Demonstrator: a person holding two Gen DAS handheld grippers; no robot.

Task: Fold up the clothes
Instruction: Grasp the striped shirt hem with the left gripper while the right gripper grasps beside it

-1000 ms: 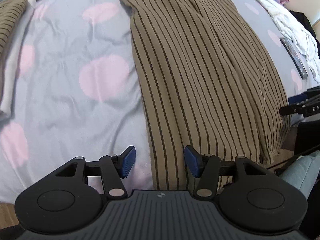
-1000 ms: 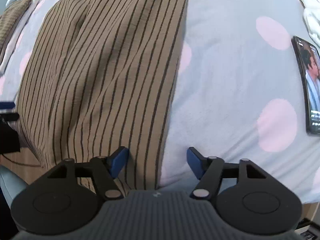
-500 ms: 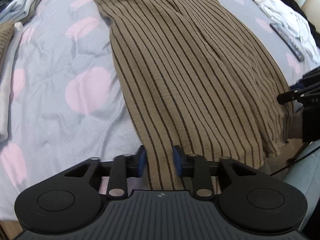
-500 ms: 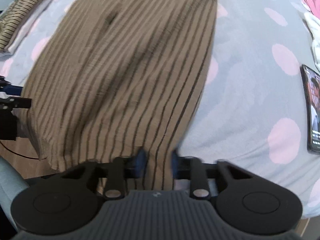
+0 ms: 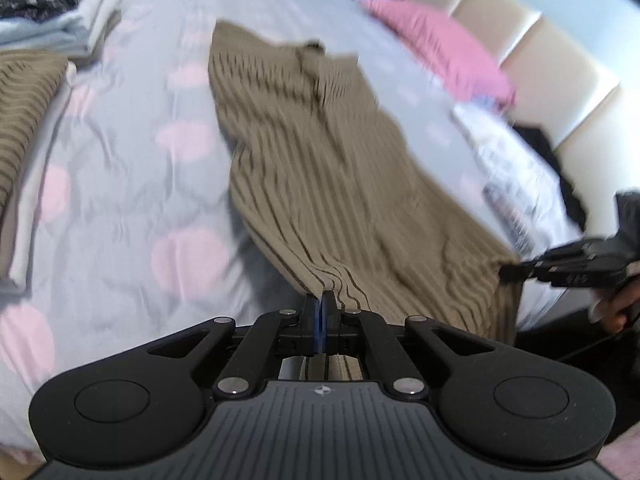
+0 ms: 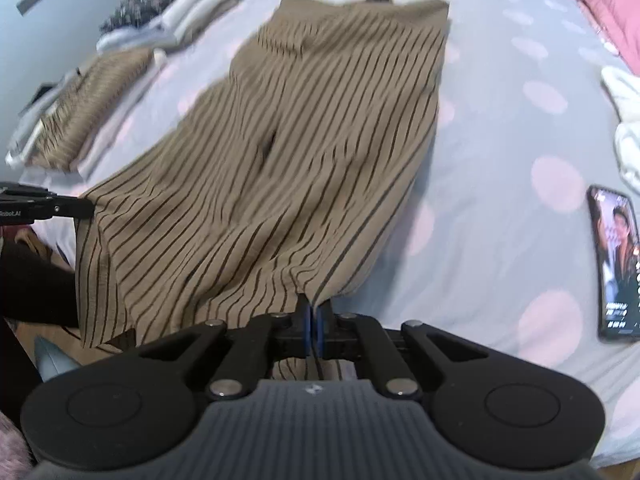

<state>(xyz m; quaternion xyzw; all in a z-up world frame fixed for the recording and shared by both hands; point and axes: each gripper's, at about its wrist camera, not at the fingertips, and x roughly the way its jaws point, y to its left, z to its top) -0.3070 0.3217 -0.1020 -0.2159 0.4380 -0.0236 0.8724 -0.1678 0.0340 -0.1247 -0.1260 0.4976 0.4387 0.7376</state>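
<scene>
Spread across the bed was a pale grey sheet with large pink dots (image 5: 120, 208), and on it lay the brown garment with thin dark stripes (image 5: 320, 168), stretched lengthwise away from me toward the far side of the bed. Its near hem was lifted off the sheet at both corners while the far end rested flat.

I had the left gripper (image 5: 319, 312) clamped on the near left corner of the striped garment, its blue pads pressed together with the cloth pinched between them. In the right wrist view the right gripper (image 6: 314, 320) was likewise closed on the opposite near corner, fabric bunched into the pads. From the left camera I could see my right gripper out at the frame's edge, a hand (image 5: 612, 308) behind it, with the hem sagging between the two tools.

To the left on the sheet sat a folded brown striped piece on white cloth (image 6: 84, 120), and beyond it a stack of folded pale and dark patterned clothes (image 6: 168, 12). To the right lay a black phone with a lit screen (image 6: 616, 264), well apart from the garment, near a rumpled white cloth (image 6: 624, 120). A pink pillow (image 5: 436, 48) rested against the cream padded headboard (image 5: 540, 52).
</scene>
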